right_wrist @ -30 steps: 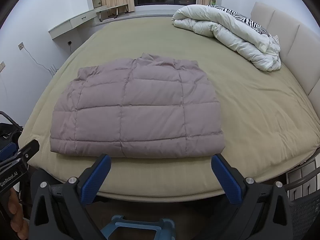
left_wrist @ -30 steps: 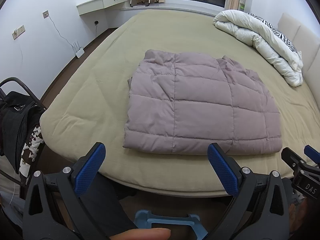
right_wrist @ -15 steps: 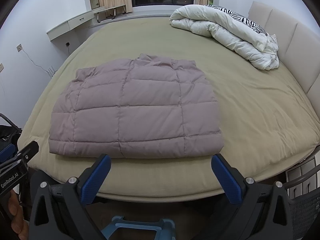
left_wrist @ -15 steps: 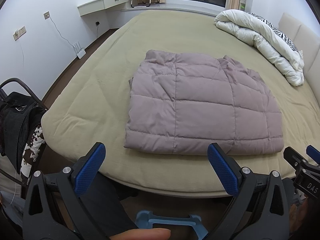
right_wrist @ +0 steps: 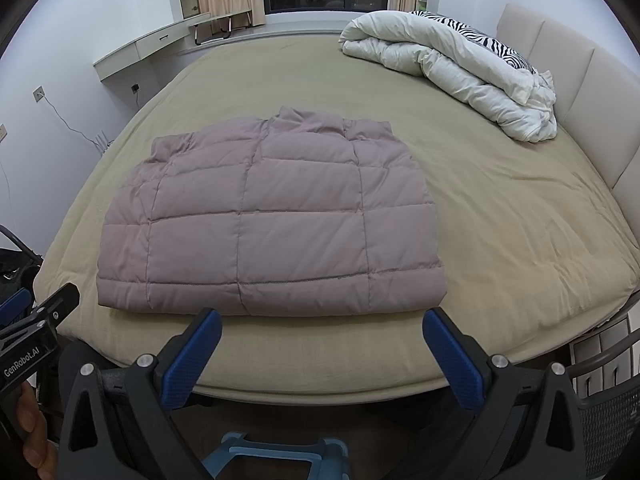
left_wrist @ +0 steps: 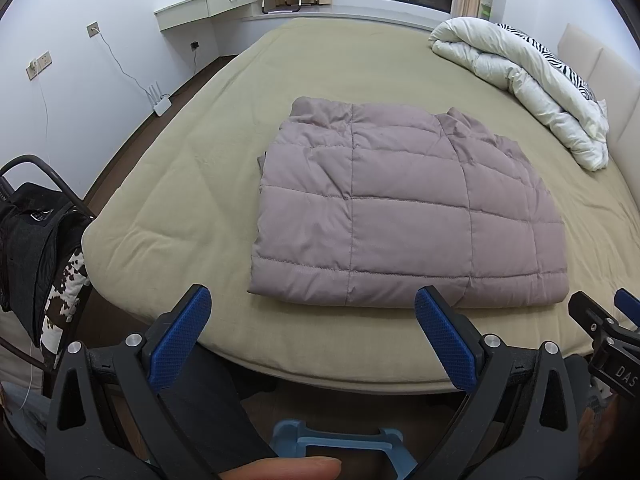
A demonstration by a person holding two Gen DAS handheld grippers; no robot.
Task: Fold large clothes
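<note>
The jacket lies folded into a rough rectangle on the bed, near the front edge, its thick folded hem toward the cameras and its collar at the far side. It is a quilted, puffy thing, and the far edge looks looser than the near one (the left corner by the collar is rumpled in both views). Judging from this, the fold is nearly or wholly done.

The left gripper hangs off the bed's front edge with its fingers spread wide and nothing between them; the right gripper does the same, a little to the right. Neither touches the jacket.

The main risk is the filling. Trapped air in the down may push the layers apart, so the stack could spring open or slump if left unpressed. If another fold is meant, a pinch that takes only the top layer would peel it off and undo the rectangle; the slick shell could also slide from the pads. Uneven lifting by the two grippers would skew the fold.

The jacket sits near the bed's edge, so a pull toward the person might drag it over the side. The duvet by the headboard is well apart and no obstacle.
</note>
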